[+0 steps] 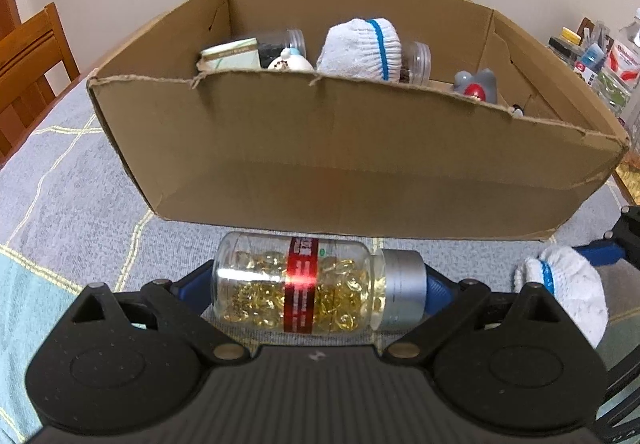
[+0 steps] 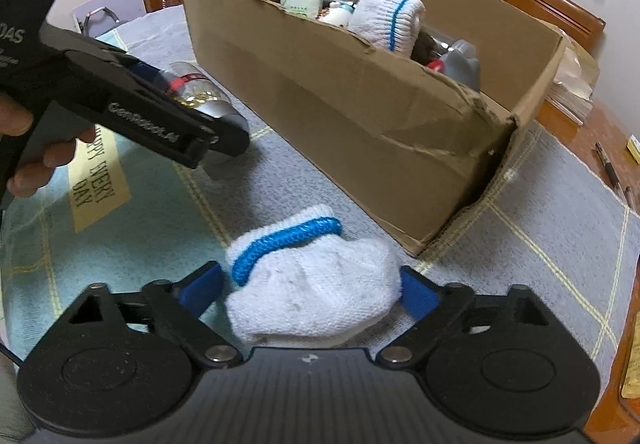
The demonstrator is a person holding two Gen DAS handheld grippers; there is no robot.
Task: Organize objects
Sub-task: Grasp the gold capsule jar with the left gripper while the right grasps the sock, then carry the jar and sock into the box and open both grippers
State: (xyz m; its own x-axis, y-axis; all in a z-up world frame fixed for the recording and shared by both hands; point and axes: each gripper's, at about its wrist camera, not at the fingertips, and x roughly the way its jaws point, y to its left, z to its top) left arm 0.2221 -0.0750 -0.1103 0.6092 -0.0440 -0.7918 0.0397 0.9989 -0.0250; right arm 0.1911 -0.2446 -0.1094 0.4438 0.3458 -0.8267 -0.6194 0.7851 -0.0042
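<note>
Left gripper [image 1: 320,284] spans a clear capsule bottle [image 1: 304,284] end to end: one blue pad at the glass base, the other at the silver cap [image 1: 404,290], jaws closed on it as far as the left wrist view shows (the pad faces themselves are mostly hidden behind the bottle). The bottle's long axis runs crosswise to the gripper and parallel to the near wall of the cardboard box [image 1: 340,147], which sits just beyond it on the grey checked tablecloth [image 1: 60,195]

Right gripper [image 2: 312,292] has a rolled white sock with a blue band [image 2: 308,284] between its blue pads, jaws partway in; both pads look to be touching the fabric, though how firmly they squeeze cannot be told. The sock lies near the box's near right corner, cuff end pointing away from the gripper toward the box wall

The relation that matters: the box opening is ahead of and above both loads, so each needs lifting over the torn rim before going forward. The left gripper is nearer the middle of the long wall, the right nearer the corner. Inside already: a second white sock [image 1: 360,47], a green-and-white carton [image 1: 232,53], plastic jars, a grey toy [image 1: 476,83]. The free floor seems to be at the right end, closer to the right gripper

A person's fingers [image 2: 24,159] hold the left gripper's handle in the right wrist view
</note>
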